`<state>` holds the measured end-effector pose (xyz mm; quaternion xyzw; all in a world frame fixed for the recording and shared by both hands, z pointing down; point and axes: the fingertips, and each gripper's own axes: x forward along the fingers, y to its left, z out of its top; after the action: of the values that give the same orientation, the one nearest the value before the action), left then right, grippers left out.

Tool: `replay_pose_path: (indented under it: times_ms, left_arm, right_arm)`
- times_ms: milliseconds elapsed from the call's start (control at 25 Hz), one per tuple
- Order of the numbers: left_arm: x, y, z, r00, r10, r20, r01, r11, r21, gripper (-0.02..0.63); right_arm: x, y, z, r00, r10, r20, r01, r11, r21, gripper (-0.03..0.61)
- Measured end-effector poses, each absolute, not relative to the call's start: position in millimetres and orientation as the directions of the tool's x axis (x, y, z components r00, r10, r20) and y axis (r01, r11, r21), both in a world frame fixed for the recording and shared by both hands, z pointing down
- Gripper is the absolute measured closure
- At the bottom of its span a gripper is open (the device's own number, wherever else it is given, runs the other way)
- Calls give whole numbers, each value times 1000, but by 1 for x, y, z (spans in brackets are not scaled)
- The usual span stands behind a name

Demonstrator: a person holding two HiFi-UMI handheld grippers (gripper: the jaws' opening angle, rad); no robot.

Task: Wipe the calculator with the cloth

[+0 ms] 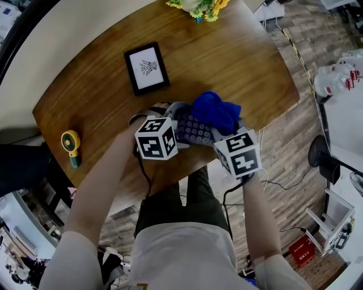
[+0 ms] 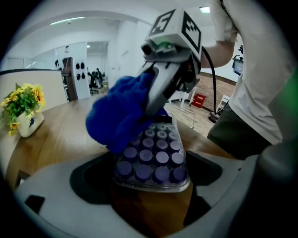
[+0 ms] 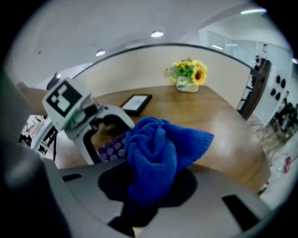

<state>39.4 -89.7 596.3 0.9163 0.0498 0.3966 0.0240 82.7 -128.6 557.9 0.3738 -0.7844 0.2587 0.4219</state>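
Note:
A calculator (image 1: 193, 130) with round purple keys in a clear case sits tilted over the wooden table (image 1: 238, 68) near its front edge. My left gripper (image 2: 151, 179) is shut on the calculator's (image 2: 153, 158) near end. A bunched blue cloth (image 1: 215, 112) lies on the calculator's far part, and my right gripper (image 3: 151, 200) is shut on that cloth (image 3: 156, 153). In the left gripper view the cloth (image 2: 121, 116) covers the upper left keys. The calculator (image 3: 111, 148) shows partly behind the cloth in the right gripper view.
A black-framed picture (image 1: 146, 68) lies on the table behind the calculator. A small yellow fan (image 1: 71, 146) stands at the table's left end. A vase of yellow flowers (image 1: 198, 8) is at the far edge. Cables run across the floor at the right.

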Motion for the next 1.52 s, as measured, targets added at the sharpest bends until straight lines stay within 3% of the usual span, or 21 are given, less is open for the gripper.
replay_pose_path:
  times_ms: [120, 520, 640, 920, 1160, 1520]
  left_arm:
    - [41, -89, 596, 686, 110, 720, 71, -994, 85, 140]
    - [39, -90, 596, 699, 109, 707, 66, -994, 88, 140]
    - [39, -89, 595, 699, 108, 706, 66, -994, 87, 140]
    - [39, -89, 595, 708, 107, 698, 68, -994, 83, 140]
    - [39, -90, 595, 711, 103, 696, 66, -995, 80, 140]
    - [38, -90, 596, 712, 108, 694, 71, -994, 82, 140]
  right_arm:
    - [75, -114, 566, -328, -336, 883, -798, 598, -68, 479]
    - [57, -16, 570, -408, -83, 909, -651, 725, -226, 480]
    - [66, -18, 560, -434, -129, 892, -683, 692, -232, 478]
    - [81, -117, 527, -456, -422, 784, -790, 597, -138, 474]
    - [50, -124, 563, -386, -366, 847, -753, 656, -60, 472]
    - [26, -76, 563, -510, -215, 833, -581, 800, -149, 474]
